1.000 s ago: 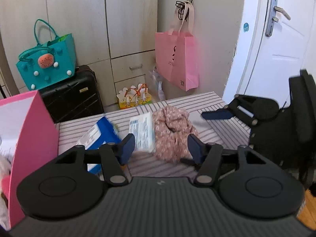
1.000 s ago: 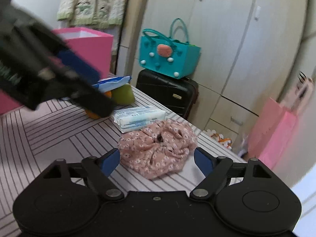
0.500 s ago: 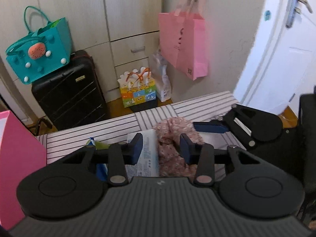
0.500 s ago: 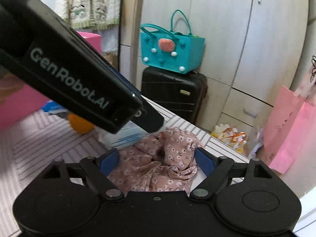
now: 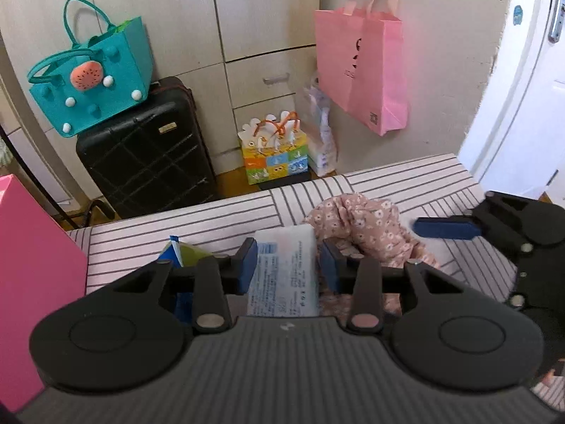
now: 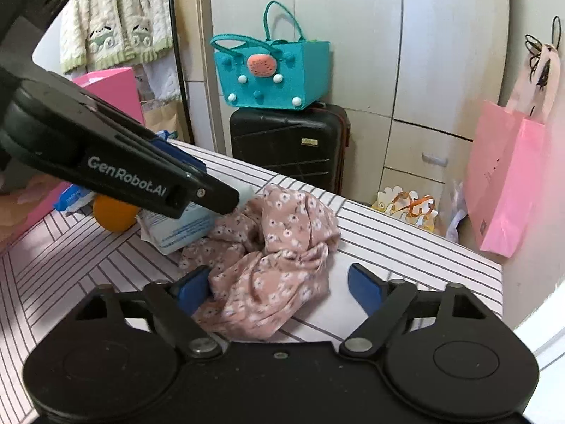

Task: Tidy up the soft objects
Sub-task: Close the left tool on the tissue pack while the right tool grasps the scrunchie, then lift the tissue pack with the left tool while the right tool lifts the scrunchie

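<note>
My right gripper [image 6: 275,286] sits wide around the floral cloth [image 6: 272,247] on the tabletop [image 6: 406,247]. My left gripper [image 5: 284,265] pinches the tissue pack [image 5: 284,275] beside it; loose folds could snag and drag along.

— What is seen behind the striped table [image 5: 406,180]?

— Pale wooden cupboards [image 5: 261,10] are lined along the back wall, drawers set low in them. A black suitcase [image 5: 148,155] is stood on the wooden floor against them, and a teal bag [image 5: 91,81] is perched on top.

— And to the side?

— A pink tote [image 5: 363,67] is hung on the beige wall, with a colourful gift bag [image 5: 275,155] placed on the floor below. A white door [image 5: 529,81] is shown at the right edge, brightly lit. A knitted cardigan [image 6: 113,17] is hung in the other corner.
</note>
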